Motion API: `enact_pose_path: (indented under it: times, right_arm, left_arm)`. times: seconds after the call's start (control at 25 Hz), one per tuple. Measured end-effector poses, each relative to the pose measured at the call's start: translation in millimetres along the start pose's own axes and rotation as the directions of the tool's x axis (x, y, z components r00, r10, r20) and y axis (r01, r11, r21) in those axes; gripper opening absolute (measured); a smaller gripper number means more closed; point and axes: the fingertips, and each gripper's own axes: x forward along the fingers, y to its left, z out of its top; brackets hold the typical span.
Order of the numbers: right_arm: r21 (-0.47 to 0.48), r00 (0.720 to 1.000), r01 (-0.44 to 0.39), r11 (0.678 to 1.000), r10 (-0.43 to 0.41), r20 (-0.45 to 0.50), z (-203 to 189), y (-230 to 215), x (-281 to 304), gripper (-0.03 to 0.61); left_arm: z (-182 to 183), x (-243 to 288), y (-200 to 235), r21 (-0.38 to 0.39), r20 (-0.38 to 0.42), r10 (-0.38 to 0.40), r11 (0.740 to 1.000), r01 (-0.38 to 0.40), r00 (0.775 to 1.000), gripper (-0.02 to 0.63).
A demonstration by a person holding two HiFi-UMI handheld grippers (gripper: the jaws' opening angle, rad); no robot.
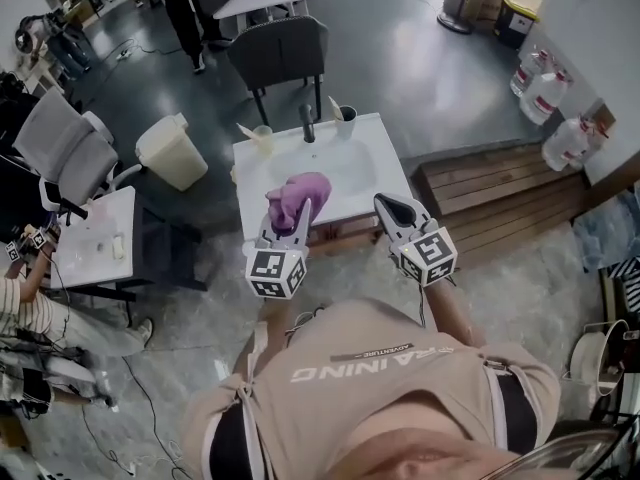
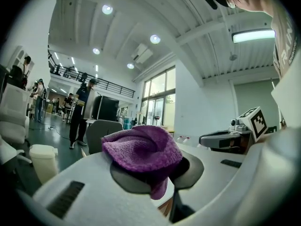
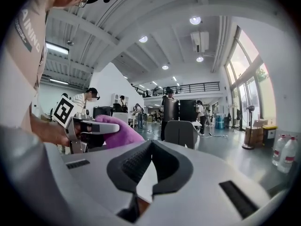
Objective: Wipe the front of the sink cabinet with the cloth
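A purple cloth (image 1: pixel 297 197) is bunched between the jaws of my left gripper (image 1: pixel 296 211), held above the front part of the white sink top (image 1: pixel 372 190). In the left gripper view the cloth (image 2: pixel 143 149) drapes over both pads, hiding the gap. My right gripper (image 1: pixel 397 209) hovers over the sink's front right corner, its jaws shut with nothing between them. In the right gripper view its pads (image 3: pixel 149 166) meet at the tips and the cloth (image 3: pixel 120 130) shows to the left. The cabinet front below the sink is hidden under the sink top.
A faucet (image 1: pixel 307 122) and two cups (image 1: pixel 345 118) stand at the sink's back edge. A grey chair (image 1: pixel 280 56) is behind it, a cream bin (image 1: pixel 171 151) to the left, a wooden platform (image 1: pixel 500 190) to the right, water jugs (image 1: pixel 544 93) beyond.
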Motion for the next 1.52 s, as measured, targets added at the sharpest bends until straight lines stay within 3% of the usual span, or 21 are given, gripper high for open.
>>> enact_pose_path:
  times: [0.2,0.48,0.96,1.2,1.52]
  right_arm:
    - [0.025,1.000,0.010,1.000,-0.009,-0.004,-5,0,-2,0.012]
    - [0.034,1.000,0.029,0.999,-0.029,-0.012,-15,1,-13,0.012]
    - [0.016,1.000,0.010,1.000,-0.010,-0.002,-13,14,-20,0.012]
    - [0.062,1.000,0.016,0.998,-0.016,0.004,-16,17,-30,0.012]
    - [-0.004,0.998,0.041,0.999,-0.040,0.041,-1,13,-25,0.012]
  left_arm:
    - [-6,-3,-3,0.027,-0.021,-0.011,1.000,0.011,1.000,0.049]
    - [-24,-14,1,-0.026,-0.032,0.020,0.999,-0.021,0.999,0.049]
    - [-16,-21,-7,-0.016,0.001,0.018,1.000,-0.018,1.000,0.049]
    - [-15,-23,-13,-0.020,0.002,-0.003,1.000,0.004,1.000,0.049]
    - [-8,-14,-8,-0.039,0.032,-0.018,0.999,0.019,0.999,0.049]
